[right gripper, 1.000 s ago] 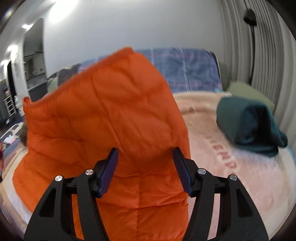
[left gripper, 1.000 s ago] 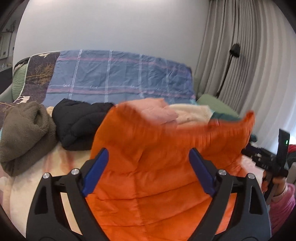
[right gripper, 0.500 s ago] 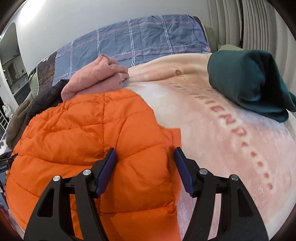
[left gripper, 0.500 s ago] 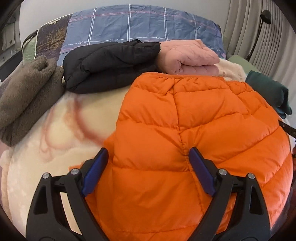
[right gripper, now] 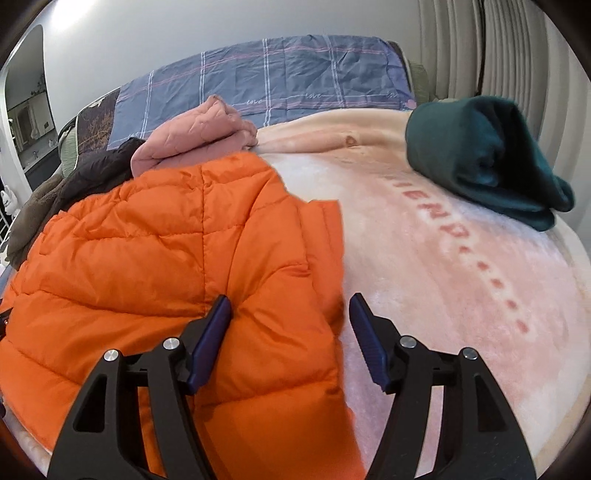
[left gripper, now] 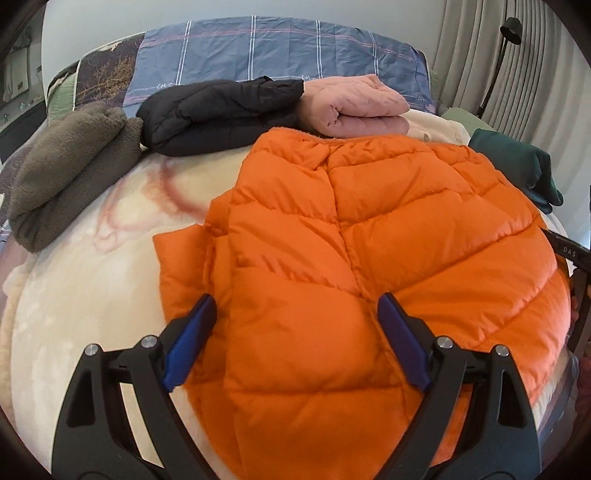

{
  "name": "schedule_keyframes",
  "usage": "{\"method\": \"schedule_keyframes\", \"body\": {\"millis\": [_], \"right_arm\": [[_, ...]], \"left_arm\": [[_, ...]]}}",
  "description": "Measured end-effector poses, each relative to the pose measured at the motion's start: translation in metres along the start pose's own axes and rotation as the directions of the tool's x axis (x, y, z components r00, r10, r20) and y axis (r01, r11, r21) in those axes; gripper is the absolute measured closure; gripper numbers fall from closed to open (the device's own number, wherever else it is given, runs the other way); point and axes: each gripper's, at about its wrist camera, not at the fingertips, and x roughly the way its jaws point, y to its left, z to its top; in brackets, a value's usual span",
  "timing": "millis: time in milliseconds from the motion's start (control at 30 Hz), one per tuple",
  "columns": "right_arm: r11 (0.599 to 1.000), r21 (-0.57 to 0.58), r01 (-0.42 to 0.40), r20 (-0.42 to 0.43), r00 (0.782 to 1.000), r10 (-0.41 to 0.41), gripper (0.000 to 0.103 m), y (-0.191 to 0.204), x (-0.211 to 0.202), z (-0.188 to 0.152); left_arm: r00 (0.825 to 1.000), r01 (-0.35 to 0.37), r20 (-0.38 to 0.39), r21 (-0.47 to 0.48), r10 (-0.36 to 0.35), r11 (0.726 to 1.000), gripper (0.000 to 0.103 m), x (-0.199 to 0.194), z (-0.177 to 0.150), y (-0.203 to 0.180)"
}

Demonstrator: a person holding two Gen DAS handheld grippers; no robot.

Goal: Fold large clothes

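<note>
An orange puffer jacket (left gripper: 369, 240) lies spread on the cream blanket (left gripper: 92, 295) of a bed, quilted side up, with one sleeve sticking out to its left. My left gripper (left gripper: 295, 299) hovers open and wide over the jacket's near left part, its blue pads apart from the fabric. In the right wrist view the jacket (right gripper: 166, 258) fills the left half. My right gripper (right gripper: 290, 299) stands open over the jacket's right edge. Its left finger is above the fabric and its right finger above bare blanket (right gripper: 443, 277).
Folded clothes line the far side: an olive fleece (left gripper: 66, 177), a black jacket (left gripper: 221, 110), a pink quilted piece (left gripper: 362, 107) and a dark green garment (right gripper: 480, 158). A blue plaid cover (left gripper: 277, 51) lies by the wall. Curtains and a floor lamp (left gripper: 511, 26) stand on the right.
The orange jacket, up in the air a second ago, has dropped and now lies flat on the bed. Both grippers have sunk and tipped downward toward it.
</note>
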Motion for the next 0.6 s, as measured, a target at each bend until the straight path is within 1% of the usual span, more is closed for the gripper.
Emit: {"method": "schedule_keyframes", "body": {"millis": [33, 67, 100, 167, 200, 233, 267, 300, 333, 367, 433, 500, 533, 567, 600], "right_arm": [[1.0, 0.021, 0.001, 0.019, 1.0, -0.001, 0.037, -0.003, -0.008, 0.004], [0.999, 0.046, -0.009, 0.046, 0.999, 0.007, 0.037, -0.005, -0.017, 0.009], [0.998, 0.067, -0.021, 0.073, 0.997, 0.016, 0.037, -0.007, -0.026, 0.012], [0.994, 0.086, -0.061, 0.141, 0.989, 0.049, 0.037, -0.004, -0.043, 0.023], [0.994, 0.077, -0.075, 0.16, 0.985, 0.062, 0.04, -0.001, -0.048, 0.028], [0.994, 0.059, -0.089, 0.176, 0.981, 0.078, 0.043, 0.006, -0.05, 0.032], [0.994, 0.03, -0.105, 0.184, 0.978, 0.098, 0.051, 0.016, -0.05, 0.038], [0.993, 0.015, -0.117, 0.187, 0.976, 0.112, 0.054, 0.023, -0.048, 0.04], [0.991, 0.002, -0.134, 0.188, 0.973, 0.132, 0.054, 0.03, -0.045, 0.041], [0.986, -0.013, -0.166, 0.18, 0.97, 0.166, 0.054, 0.039, -0.037, 0.043], [0.982, -0.012, -0.189, 0.152, 0.97, 0.189, 0.055, 0.047, -0.022, 0.044], [0.985, 0.002, -0.174, 0.102, 0.98, 0.173, 0.054, 0.051, 0.004, 0.039], [0.988, 0.01, -0.153, 0.066, 0.986, 0.152, 0.054, 0.051, 0.019, 0.036], [0.99, 0.02, -0.14, 0.026, 0.99, 0.139, 0.054, 0.049, 0.034, 0.029], [0.986, 0.028, -0.164, 0.014, 0.986, 0.164, 0.054, 0.045, 0.047, 0.021]], "left_arm": [[1.0, -0.007, 0.008, 0.005, 0.007, 1.0, 0.013, -0.004, 0.002, 0.0], [0.999, -0.016, 0.037, 0.016, 0.016, 1.0, 0.013, -0.014, 0.005, -0.003], [0.998, -0.016, 0.068, 0.022, 0.014, 1.0, 0.013, -0.022, 0.01, -0.004], [0.99, 0.003, 0.14, 0.039, -0.009, 0.999, 0.017, -0.043, 0.021, -0.011], [0.986, 0.016, 0.163, 0.048, -0.023, 0.999, 0.022, -0.05, 0.026, -0.016], [0.982, 0.033, 0.185, 0.059, -0.043, 0.998, 0.024, -0.055, 0.032, -0.022], [0.976, 0.057, 0.206, 0.076, -0.072, 0.995, 0.025, -0.058, 0.04, -0.03], [0.971, 0.074, 0.22, 0.094, -0.094, 0.993, 0.025, -0.058, 0.045, -0.037], [0.967, 0.081, 0.23, 0.116, -0.106, 0.99, 0.026, -0.054, 0.051, -0.048], [0.968, 0.081, 0.228, 0.128, -0.109, 0.988, 0.026, -0.049, 0.055, -0.055], [0.973, 0.07, 0.208, 0.158, -0.102, 0.985, 0.026, -0.03, 0.059, -0.07], [0.984, 0.007, 0.174, 0.192, -0.041, 0.981, 0.026, -0.002, 0.057, -0.079], [0.99, -0.044, 0.143, 0.204, 0.015, 0.978, 0.025, 0.019, 0.052, -0.08], [0.993, -0.067, 0.113, 0.196, 0.046, 0.978, 0.024, 0.035, 0.047, -0.077], [0.995, -0.049, 0.093, 0.171, 0.033, 0.984, 0.022, 0.045, 0.043, -0.069]]}}
